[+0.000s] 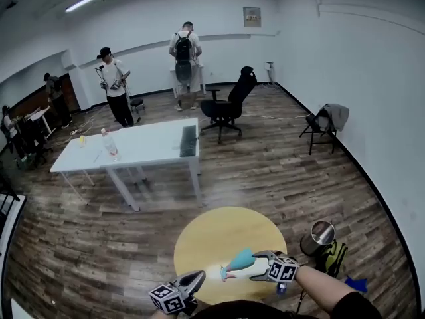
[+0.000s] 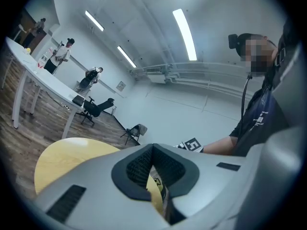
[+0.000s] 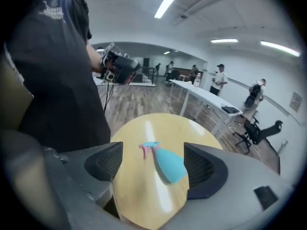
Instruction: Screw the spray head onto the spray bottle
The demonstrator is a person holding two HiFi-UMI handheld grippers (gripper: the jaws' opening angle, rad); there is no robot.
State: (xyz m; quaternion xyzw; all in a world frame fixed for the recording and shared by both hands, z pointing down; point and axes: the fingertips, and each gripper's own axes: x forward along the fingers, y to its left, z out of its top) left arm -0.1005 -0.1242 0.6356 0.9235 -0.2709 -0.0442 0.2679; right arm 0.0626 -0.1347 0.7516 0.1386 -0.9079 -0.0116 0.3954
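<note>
Two grippers hang over the near edge of a round yellow surface (image 1: 214, 231), one in each of the person's hands. The left gripper (image 2: 151, 157) has its jaws pressed together with nothing between them, and it points out level across the room, with the yellow surface low in its view. The right gripper (image 3: 152, 159) is tilted down toward the surface, its jaws spread wide. Between those jaws, in the right gripper view, lies the teal spray bottle (image 3: 170, 164), on its side on the yellow surface. A pink spray head (image 3: 147, 148) sits at its narrow end, which points away from the right gripper. The bottle's broad end lies close to the jaw at the right of that view; the picture is blurred there, so whether it touches the pad is unclear. The other pad stands well apart from the bottle. In the head view the bottle lies between the two grippers, just beside the right one. A metal bin (image 1: 319, 236) stands on the wood floor (image 1: 279, 171) to the right of the surface. Farther off are a long white table (image 1: 149, 145), a black office chair (image 1: 226, 108) and several people near the far wall.
</note>
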